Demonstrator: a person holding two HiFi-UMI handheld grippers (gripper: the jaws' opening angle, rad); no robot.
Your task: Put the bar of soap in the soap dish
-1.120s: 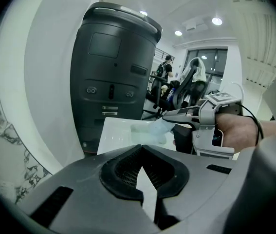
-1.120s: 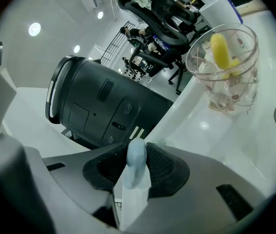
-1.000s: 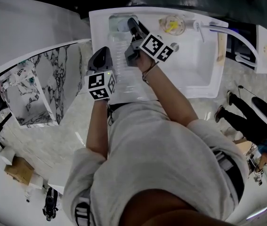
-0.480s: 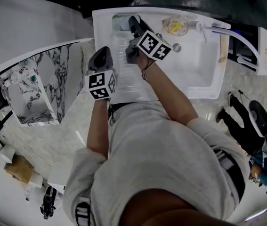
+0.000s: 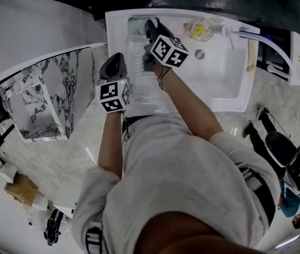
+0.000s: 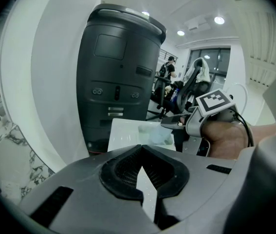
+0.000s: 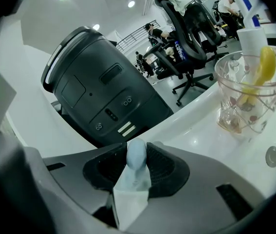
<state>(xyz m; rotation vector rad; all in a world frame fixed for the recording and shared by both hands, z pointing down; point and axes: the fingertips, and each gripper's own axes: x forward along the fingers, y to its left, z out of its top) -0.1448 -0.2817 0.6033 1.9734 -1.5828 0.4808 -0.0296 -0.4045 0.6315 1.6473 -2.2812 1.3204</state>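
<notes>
1. The bar of soap [image 7: 137,151] is pale blue, smooth and matte, with a rounded end that stands up past the pads.
2. The right tool [image 7: 137,164] is clamped on the bar, one dark ribbed pad pressed against each of its sides. The part of the bar nearer the camera is hidden by the tool's grey body.
3. In the head view this tool reaches over the back left corner of the white sink [image 5: 219,75], so the soap is held in the air there, off any surface.
4. A pale, translucent soap dish [image 6: 153,135] sits on the white ledge at that corner. In the left gripper view the right tool's tips are just beside it, but whether the soap touches the dish cannot be told.
5. The left tool [image 6: 141,150] has its pads together at the tips with nothing between them. It points over the ribbed draining part of the bench [image 5: 142,89], nearer the person.
6. A clear glass cup [image 7: 247,94] holding something yellow stands on the sink's back rim, to the right of the soap, and a dark grey appliance [image 7: 103,96] with buttons rises behind the rim.
</notes>
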